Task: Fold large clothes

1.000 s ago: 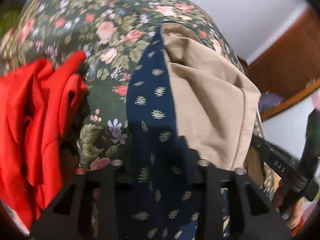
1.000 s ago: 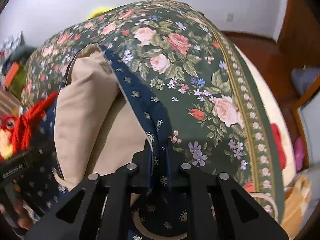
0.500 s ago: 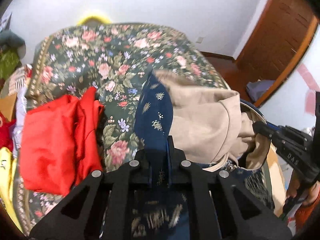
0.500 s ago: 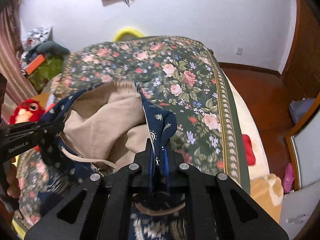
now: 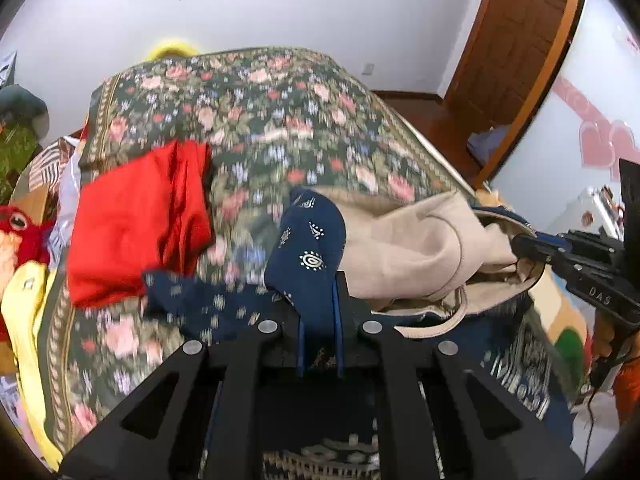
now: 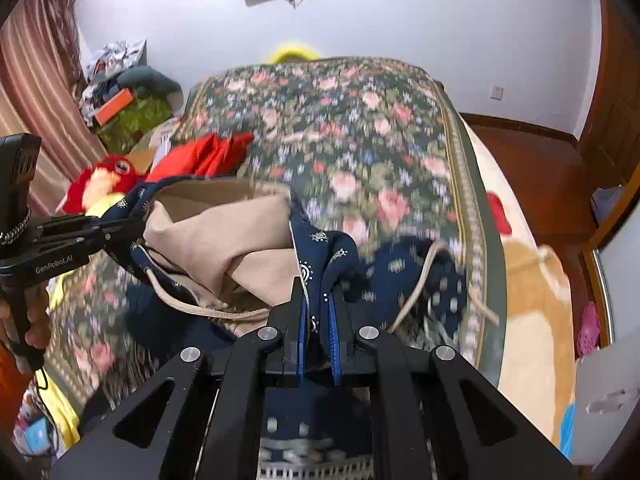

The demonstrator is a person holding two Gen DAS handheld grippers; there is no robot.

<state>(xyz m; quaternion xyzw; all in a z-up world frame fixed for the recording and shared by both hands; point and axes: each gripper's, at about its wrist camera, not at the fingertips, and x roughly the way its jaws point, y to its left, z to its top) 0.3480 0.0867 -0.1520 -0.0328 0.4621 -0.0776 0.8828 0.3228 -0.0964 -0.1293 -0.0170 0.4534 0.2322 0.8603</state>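
My left claw [image 5: 319, 312] is pinching a fold of the navy garment [image 5: 308, 248], a dark blue piece with small pale motifs and a tan lining [image 5: 404, 248]; the blue pads are pressed onto the cloth, which bunches up at twelve o'clock from the fingertips. My right claw [image 6: 319, 312] pinches another part of the same garment's edge in the same way, with the cloth rising between its pads and spilling to one o'clock. The garment hangs stretched between my two claws above the bed [image 5: 280, 112], its tan inside opened upward like a pouch, and a pale drawstring [image 6: 200, 308] loops along its lower edge in the right wrist view. In the left wrist view my right claw shows at three o'clock, biting the far rim of the cloth; in the right wrist view my left claw shows at nine o'clock, gripping the opposite rim, with fingers [image 6: 36, 324] of my hand wrapped round its handle. The bed wears a dark green floral cover that fills the middle of both views. A red garment [image 5: 140, 220] lies crumpled on the cover at ten o'clock from my left claw, well apart from the navy one. A red plush toy [image 6: 104, 180] sits off the bed's edge at ten o'clock in the right wrist view, beside something yellow [image 5: 24, 300]. A wooden door [image 5: 516, 40] stands at two o'clock in the left view.
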